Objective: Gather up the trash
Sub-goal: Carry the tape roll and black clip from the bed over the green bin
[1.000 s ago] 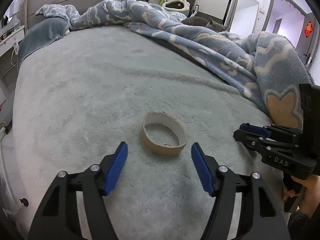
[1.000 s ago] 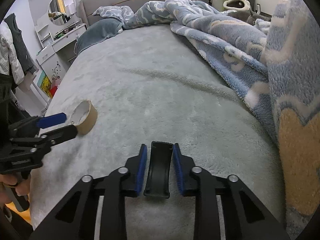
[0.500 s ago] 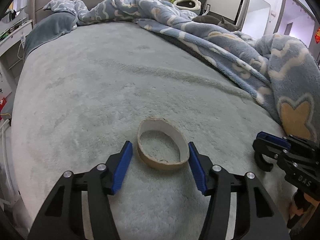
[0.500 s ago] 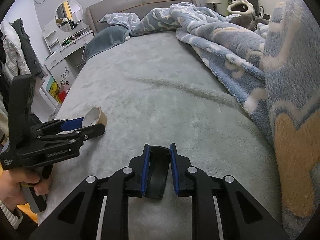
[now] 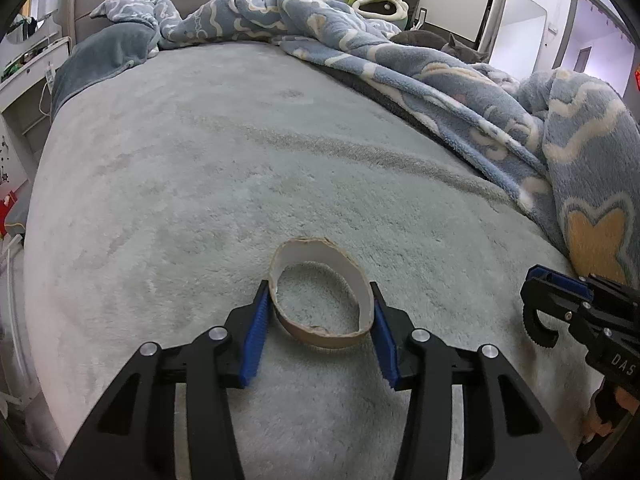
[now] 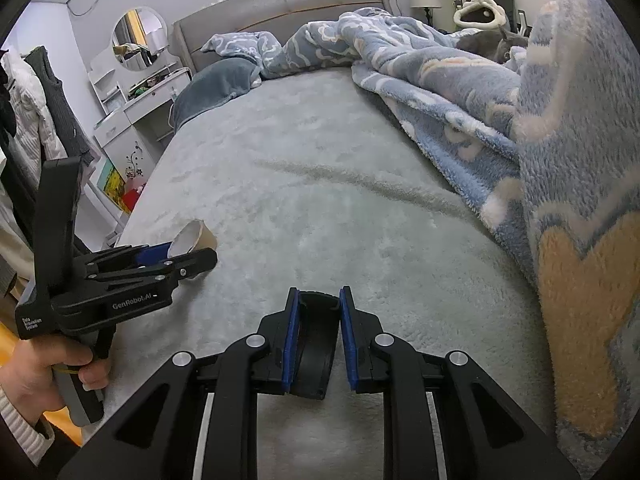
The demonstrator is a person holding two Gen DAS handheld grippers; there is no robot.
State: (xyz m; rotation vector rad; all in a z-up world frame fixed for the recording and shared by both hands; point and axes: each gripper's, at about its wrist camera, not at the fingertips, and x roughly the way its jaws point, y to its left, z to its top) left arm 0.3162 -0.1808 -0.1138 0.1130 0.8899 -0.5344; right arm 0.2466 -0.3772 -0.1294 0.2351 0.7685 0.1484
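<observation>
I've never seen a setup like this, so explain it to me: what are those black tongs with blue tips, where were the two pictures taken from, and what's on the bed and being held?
There is no robot here. A person holds a hand-squeezed gripper in each hand, and each gripper carries a wide-angle camera that looks out along its two fingers.

One picture comes from the left gripper. Its jaws have just been closing and its blue pads now sit against the sides of a cardboard ring lying on the grey bedspread.

The other picture comes from the right gripper. It is clamped on a curved black piece; what that piece is I cannot tell. The same view shows the person's hand gripping the left tool.

A blue patterned blanket is bunched along one side, with a grey cat lying beyond it.
</observation>
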